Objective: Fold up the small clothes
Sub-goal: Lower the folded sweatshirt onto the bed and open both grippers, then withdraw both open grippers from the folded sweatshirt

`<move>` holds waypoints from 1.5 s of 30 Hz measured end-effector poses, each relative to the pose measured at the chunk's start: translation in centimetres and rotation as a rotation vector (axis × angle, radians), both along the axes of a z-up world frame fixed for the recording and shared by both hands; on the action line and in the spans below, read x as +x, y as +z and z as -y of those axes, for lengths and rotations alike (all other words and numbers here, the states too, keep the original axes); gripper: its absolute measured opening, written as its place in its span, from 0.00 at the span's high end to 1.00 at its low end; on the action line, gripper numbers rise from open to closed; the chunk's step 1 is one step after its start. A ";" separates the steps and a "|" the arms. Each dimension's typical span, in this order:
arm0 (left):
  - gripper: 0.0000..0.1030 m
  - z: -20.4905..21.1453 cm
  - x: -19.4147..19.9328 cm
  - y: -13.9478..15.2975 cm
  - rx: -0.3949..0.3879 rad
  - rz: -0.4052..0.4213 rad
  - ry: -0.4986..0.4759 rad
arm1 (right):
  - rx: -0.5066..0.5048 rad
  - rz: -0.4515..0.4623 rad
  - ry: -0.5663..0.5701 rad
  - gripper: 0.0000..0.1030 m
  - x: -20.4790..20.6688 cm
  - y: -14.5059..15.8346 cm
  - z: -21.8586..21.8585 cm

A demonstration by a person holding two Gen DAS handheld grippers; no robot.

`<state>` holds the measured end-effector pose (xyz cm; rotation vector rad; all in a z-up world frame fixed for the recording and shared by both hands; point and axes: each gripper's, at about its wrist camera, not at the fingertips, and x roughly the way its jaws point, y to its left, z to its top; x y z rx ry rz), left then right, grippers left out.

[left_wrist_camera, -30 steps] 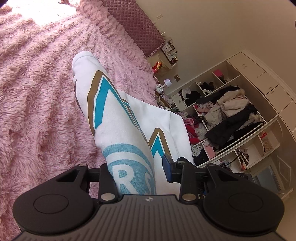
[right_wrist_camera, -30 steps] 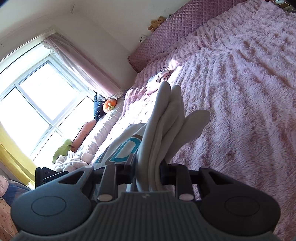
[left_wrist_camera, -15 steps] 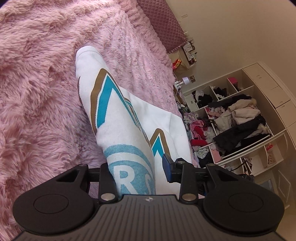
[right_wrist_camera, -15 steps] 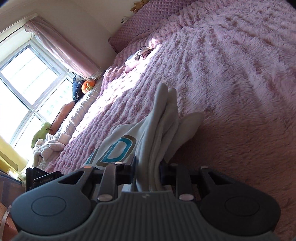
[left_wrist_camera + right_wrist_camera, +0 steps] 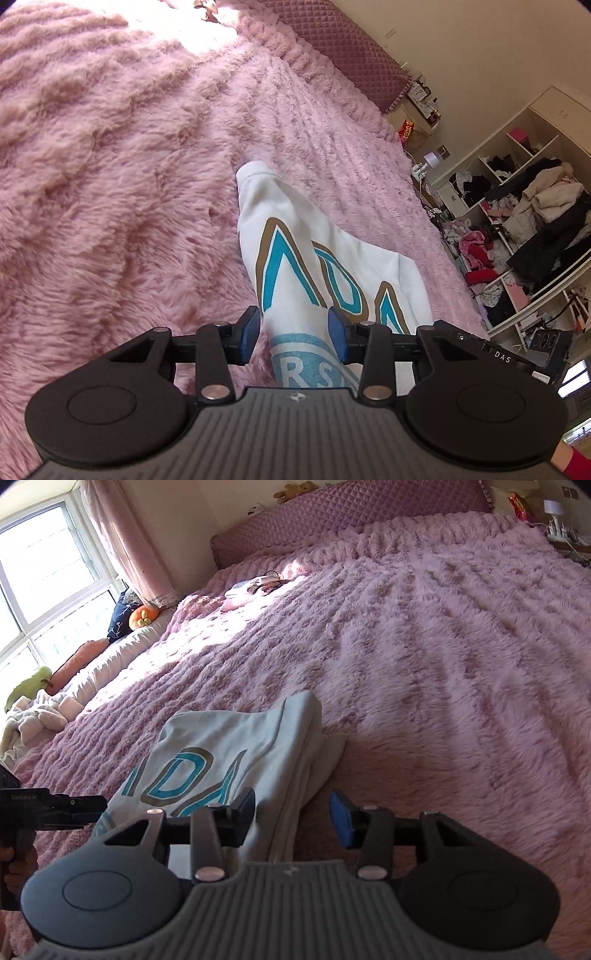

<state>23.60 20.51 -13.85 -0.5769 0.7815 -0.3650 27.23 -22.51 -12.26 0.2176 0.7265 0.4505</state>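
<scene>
Risk: folded white sweatshirt (image 5: 314,258) springs open or drags on the fuzzy pink bedspread (image 5: 110,184) if a pad snags cloth on pull-back. It lies on the bed, folded, teal lettering up. Left tongs (image 5: 293,330) opening, pads off the cloth between them. Right tongs (image 5: 291,810) opening, straddling the folded edge, no grip. Both point down at the bed.

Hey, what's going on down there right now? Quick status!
Left gripper and right gripper both opening, pads off the cloth. Folded white garment lying on the pink blanket. Nothing in the way.
</scene>
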 end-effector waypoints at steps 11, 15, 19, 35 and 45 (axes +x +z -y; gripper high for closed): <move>0.42 6.4 3.9 3.5 0.083 0.140 -0.056 | -0.276 0.248 0.082 0.61 1.6 3.5 -7.7; 0.42 7.5 7.5 1.7 0.113 0.078 -0.083 | -0.258 0.215 0.099 0.61 3.7 2.7 -9.0; 0.43 7.3 9.8 -0.6 0.158 0.001 -0.085 | -0.264 0.154 0.106 0.61 6.2 0.8 -10.0; 0.56 6.2 7.0 1.7 0.165 0.046 -0.059 | -0.214 0.137 0.114 0.62 5.7 0.8 -9.3; 0.45 6.6 -8.1 3.7 0.202 0.111 0.070 | -0.220 0.171 0.181 0.56 -8.0 3.4 -4.4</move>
